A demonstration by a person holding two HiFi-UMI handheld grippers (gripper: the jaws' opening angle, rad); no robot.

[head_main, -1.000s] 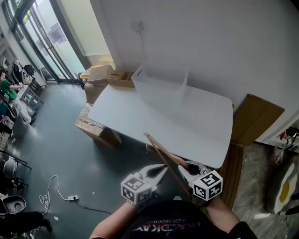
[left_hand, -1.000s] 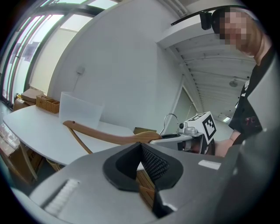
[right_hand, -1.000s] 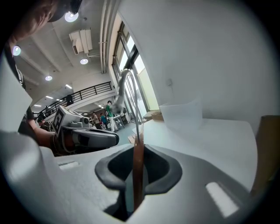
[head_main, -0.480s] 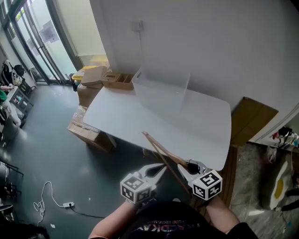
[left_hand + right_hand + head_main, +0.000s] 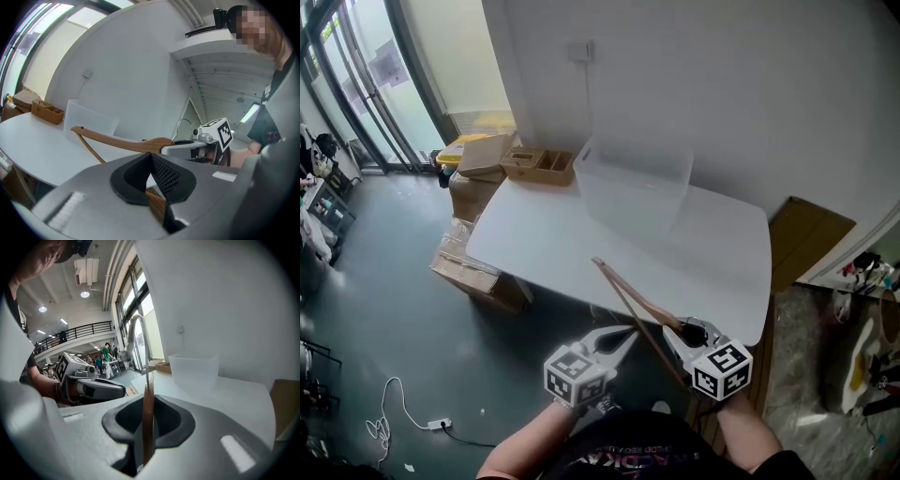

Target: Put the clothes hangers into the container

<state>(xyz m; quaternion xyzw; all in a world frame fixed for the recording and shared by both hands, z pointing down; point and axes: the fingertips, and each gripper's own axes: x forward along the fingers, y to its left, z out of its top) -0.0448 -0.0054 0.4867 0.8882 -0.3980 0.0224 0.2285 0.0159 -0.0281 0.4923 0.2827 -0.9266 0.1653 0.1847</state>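
A wooden clothes hanger (image 5: pixel 630 298) with a metal hook is clamped edge-on in my right gripper (image 5: pixel 675 330), which is shut on it near the hook. Its arm reaches forward over the near edge of the white table (image 5: pixel 553 234). In the right gripper view the wood (image 5: pixel 148 423) runs straight between the jaws. My left gripper (image 5: pixel 623 337) hangs just left of the hanger, jaws shut with nothing between them. The left gripper view shows the hanger (image 5: pixel 117 143) crossing ahead. A translucent plastic container (image 5: pixel 636 186) stands at the table's far side by the wall.
A wicker tray (image 5: pixel 542 164) sits on the table's far left corner. Cardboard boxes (image 5: pixel 478 164) are stacked beside and under the table's left end. Flat cardboard (image 5: pixel 806 234) leans on the wall at right. A cable with a power strip (image 5: pixel 431 424) lies on the floor.
The head view has shifted slightly, so the table sits a little differently in frame. Both grippers and the held hanger keep almost the same places; the hanger's far tip has risen slightly.
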